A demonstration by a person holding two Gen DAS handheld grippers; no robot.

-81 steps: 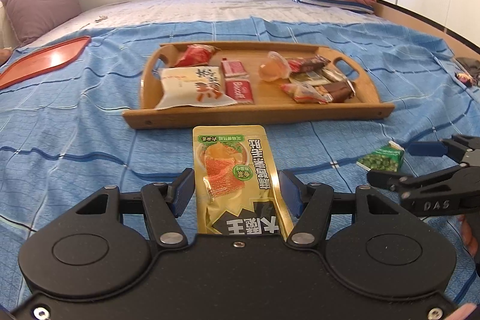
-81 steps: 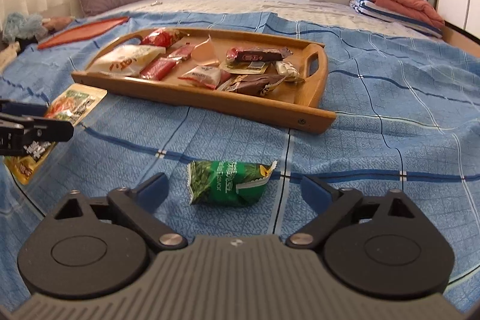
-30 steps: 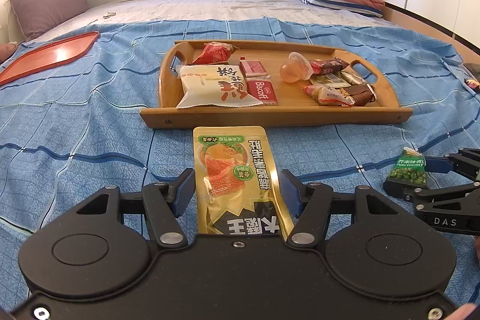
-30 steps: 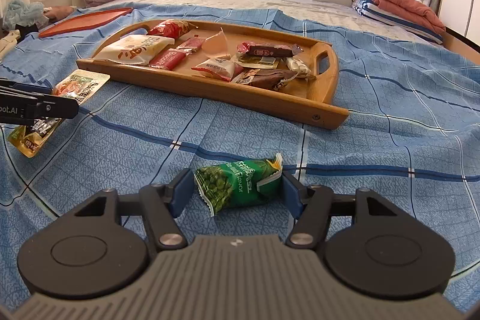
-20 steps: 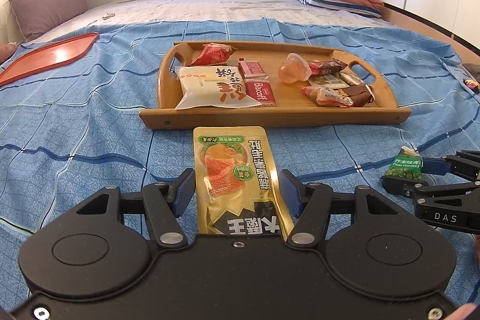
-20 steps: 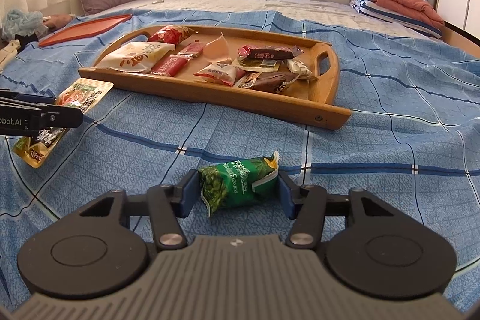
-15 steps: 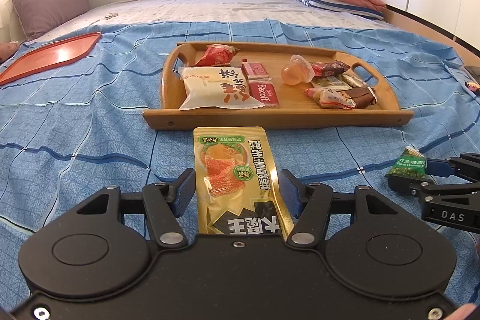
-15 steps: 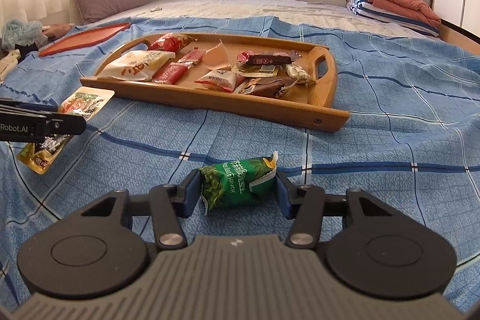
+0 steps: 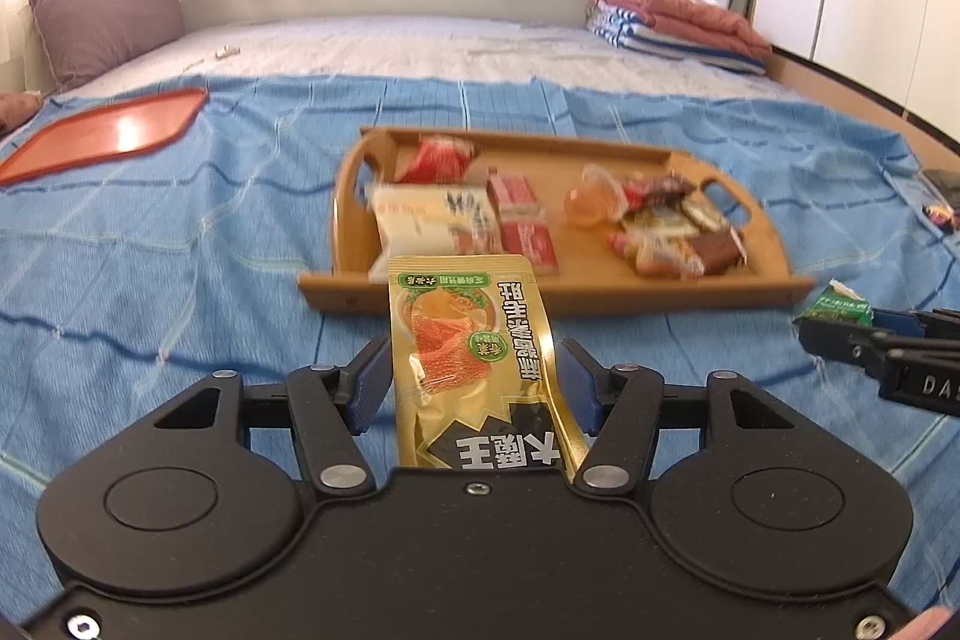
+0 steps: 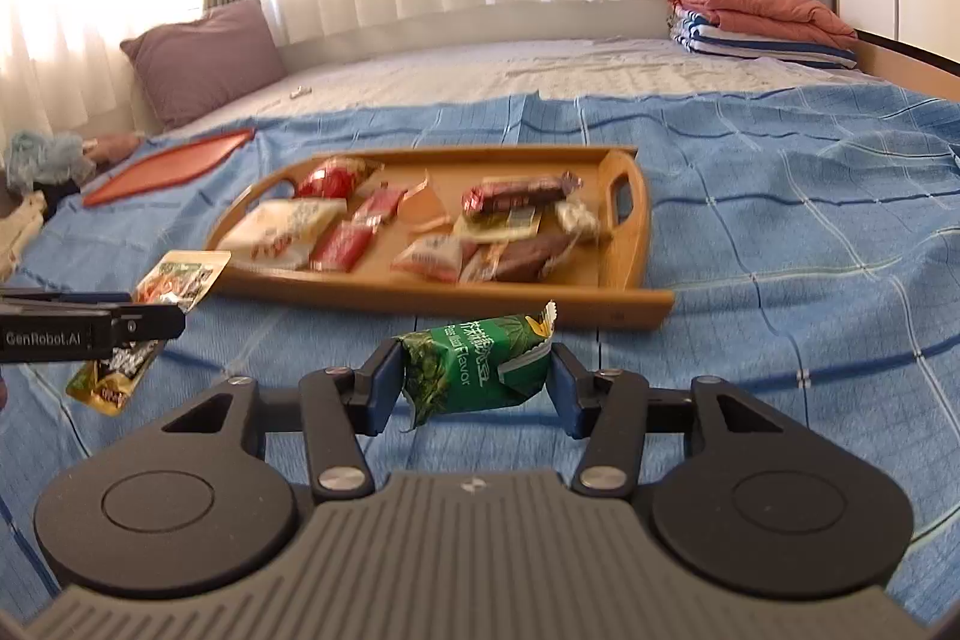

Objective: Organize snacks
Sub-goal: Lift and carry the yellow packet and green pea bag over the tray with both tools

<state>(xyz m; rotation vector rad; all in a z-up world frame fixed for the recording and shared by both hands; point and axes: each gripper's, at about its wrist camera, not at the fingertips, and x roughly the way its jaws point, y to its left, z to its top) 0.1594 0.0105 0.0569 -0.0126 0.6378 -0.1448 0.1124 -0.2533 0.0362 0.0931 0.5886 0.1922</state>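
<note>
Gold snack pouch [image 9: 468, 358], orange pic & upside-down print, clamped w/ top end twd wooden tray [image 9: 774, 244]. Green pea packet [image 10: 477, 370] (crinkled, white tear edge) pinched sideways, off the blue bedspread [image 10: 780, 244]. Tray near bedspread's mid, wrapped snacks [image 10: 510, 196] scattered inside.

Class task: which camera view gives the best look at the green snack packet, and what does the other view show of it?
The right wrist view: the green snack packet fills the centre, clamped in the right claw. The left wrist view shows only its end, small at the right edge.

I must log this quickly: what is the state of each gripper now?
Left gripper: closed on the gold snack pouch.
Right gripper: closed on the green snack packet.
</note>
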